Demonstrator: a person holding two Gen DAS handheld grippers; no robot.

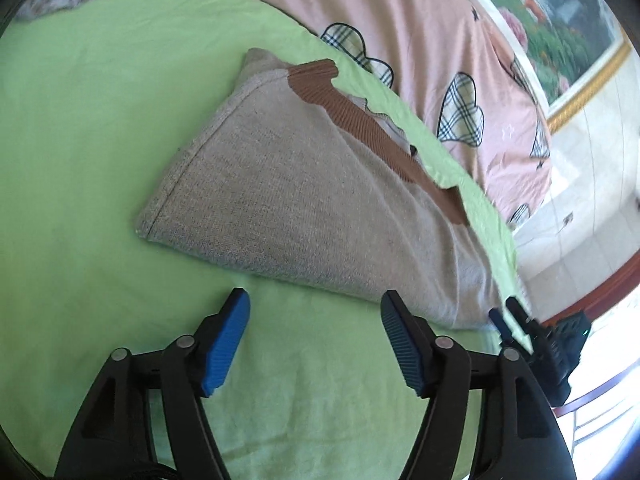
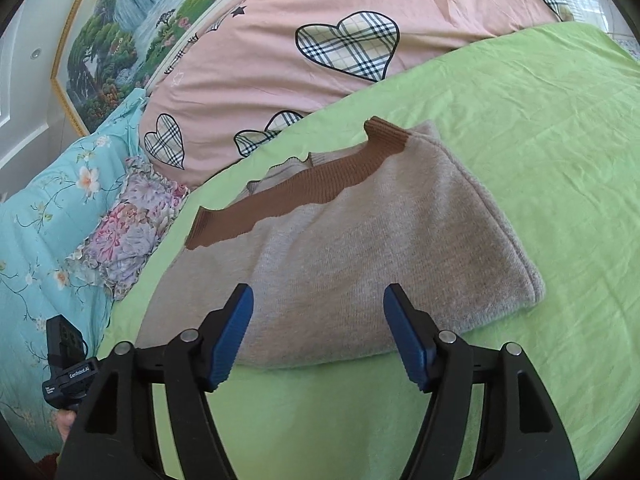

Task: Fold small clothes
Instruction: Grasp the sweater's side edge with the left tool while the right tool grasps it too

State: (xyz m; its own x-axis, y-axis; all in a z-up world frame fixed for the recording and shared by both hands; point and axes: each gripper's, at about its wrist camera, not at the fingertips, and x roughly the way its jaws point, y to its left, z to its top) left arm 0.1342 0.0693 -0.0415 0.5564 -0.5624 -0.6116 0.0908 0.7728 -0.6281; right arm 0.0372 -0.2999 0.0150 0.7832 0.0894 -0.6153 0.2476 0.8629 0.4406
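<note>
Biggest risk: the grey sweater (image 1: 304, 196) sits folded near the far edge of the green sheet (image 1: 80, 140), right up against the pink heart-print quilt (image 2: 320, 40). A careless regrasp or drag would likely push it into the quilt and undo the fold. Next: the brown ribbed collar (image 2: 304, 184) and a scalloped under-layer stick out past the top layer on the far side, so the stack looks uneven. Pinching only the top layer would probably peel it off rather than move the bundle. Smaller: knit is soft and thick, so a shallow bite at the near folded edge could slip. Positions: left gripper (image 1: 316, 340) is wide open, nothing between its blue pads, hovering over bare sheet just short of the sweater's near edge. Right gripper (image 2: 318, 332) is also wide open and empty, jaws straddling the near edge from above, pads apart from the cloth as far as I can tell. The right gripper shows at the sweater's corner in the left wrist view.
</note>
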